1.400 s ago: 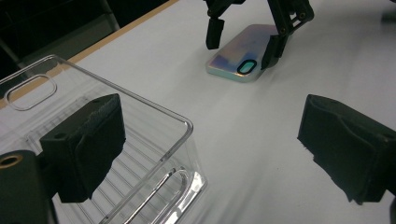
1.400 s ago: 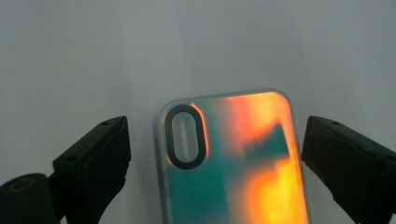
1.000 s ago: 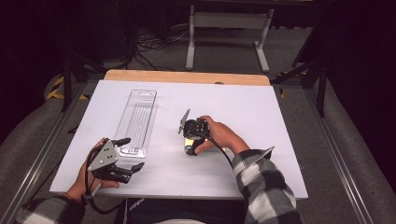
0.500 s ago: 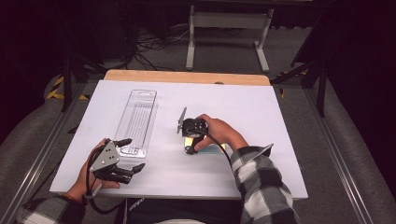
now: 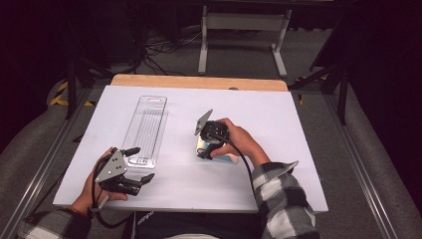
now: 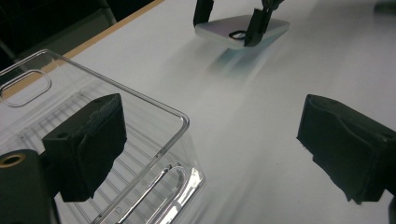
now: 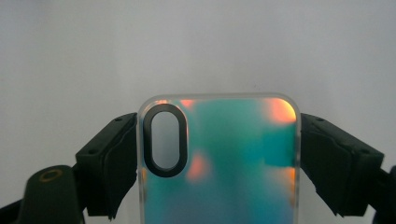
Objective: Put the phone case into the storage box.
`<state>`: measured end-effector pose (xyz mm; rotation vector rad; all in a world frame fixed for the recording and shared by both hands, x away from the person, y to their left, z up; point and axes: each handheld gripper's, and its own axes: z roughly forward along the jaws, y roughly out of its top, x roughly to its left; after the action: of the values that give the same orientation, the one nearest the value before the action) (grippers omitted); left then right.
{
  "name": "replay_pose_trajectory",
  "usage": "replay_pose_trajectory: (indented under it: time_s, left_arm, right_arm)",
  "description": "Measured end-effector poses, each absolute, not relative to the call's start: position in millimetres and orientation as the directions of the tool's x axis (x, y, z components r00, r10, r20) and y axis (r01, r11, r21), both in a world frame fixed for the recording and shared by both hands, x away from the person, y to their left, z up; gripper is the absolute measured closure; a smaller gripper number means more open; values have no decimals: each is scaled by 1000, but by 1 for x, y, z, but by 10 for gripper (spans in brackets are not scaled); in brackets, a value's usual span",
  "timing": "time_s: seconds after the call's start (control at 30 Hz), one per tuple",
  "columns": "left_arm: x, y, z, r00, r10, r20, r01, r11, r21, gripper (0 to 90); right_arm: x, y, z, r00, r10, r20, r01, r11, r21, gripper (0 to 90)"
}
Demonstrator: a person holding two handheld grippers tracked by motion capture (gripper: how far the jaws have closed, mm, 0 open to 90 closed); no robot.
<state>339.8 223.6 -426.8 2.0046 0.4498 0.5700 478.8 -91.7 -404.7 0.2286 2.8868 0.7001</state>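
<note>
White table top, wooden strip along far edge, dark floor w/ cables behind.

R gripper: jaws just been closing, now pinching phone case by its long sides; pads pressed flush on both edges in right gripper view. Case iridescent teal/orange, black oval camera cutout near top left corner. Vs. earlier frames: case end now tilted up off table, shadow visible beneath in left gripper view; R hand slightly higher, approx. same spot mid-table.

L gripper: jaws spread wide, nothing pinched; position unchanged vs. earlier. One pad sits over corner of clear plastic tray, other pad over bare table.

Tray lying flat, left of centre, same place as before, well apart from case.
</note>
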Motion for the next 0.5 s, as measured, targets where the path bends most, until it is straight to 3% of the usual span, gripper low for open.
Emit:
replay_pose_trajectory:
  time_s: [0.13,0.5]
  left_arm:
    - [341,227,-424,816,545,190,86,-441,893,87]
    - [342,226,-422,818,544,188,81,-432,898,87]
  right_arm:
    - [474,-103,-397,-971,209,-119,108,821,560,177]
    - [461,-130,-388,-945,296,-139,121,711,693,178]
